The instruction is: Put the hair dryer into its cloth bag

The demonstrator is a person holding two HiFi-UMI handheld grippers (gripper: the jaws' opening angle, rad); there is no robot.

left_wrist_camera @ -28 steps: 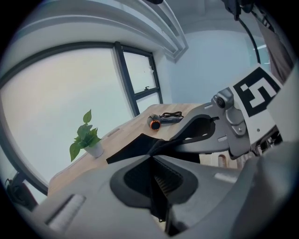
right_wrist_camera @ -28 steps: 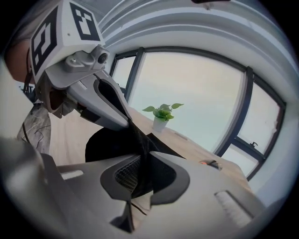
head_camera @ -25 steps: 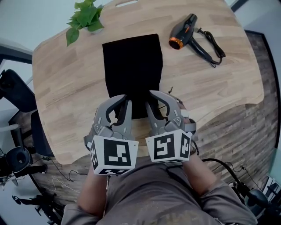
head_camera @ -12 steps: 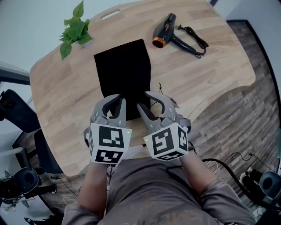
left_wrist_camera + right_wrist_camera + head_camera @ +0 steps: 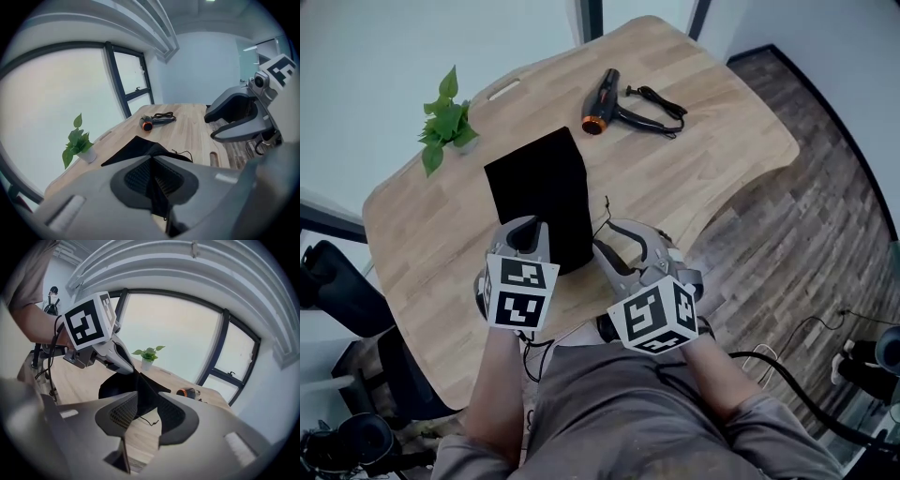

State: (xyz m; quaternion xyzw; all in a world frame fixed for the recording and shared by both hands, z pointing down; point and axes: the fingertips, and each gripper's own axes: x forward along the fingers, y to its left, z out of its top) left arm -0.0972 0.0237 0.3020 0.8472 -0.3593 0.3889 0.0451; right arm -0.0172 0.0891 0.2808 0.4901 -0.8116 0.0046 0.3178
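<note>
Fabric in the pinch, low centre of the head view: the left hand-held gripper (image 5: 532,234) has its jaws pressed together on the near edge of the black cloth bag (image 5: 539,187). Its own view confirms it, with dark cloth squeezed right between the pads and that edge pulled up off the surface (image 5: 712,178). That looks like a hold meant to lift one lip of the bag's mouth. Just to the right, the right hand-held gripper (image 5: 617,246) stands with its jaws apart and nothing clamped. Its own view shows the raised fabric rising just beyond the gap, which the head view, looking down over the marker cubes, hides. My read is that it's lining up to take the other lip so the mouth can be spread. Further up the frame, the rest of the bag lies flat. Beyond it, upper centre, the hair dryer (image 5: 609,111) lies on its side, well apart from the bag and untouched, its cord (image 5: 661,108) looped beside it. Upper left, a small potted plant (image 5: 443,131) sits away from the work.
</note>
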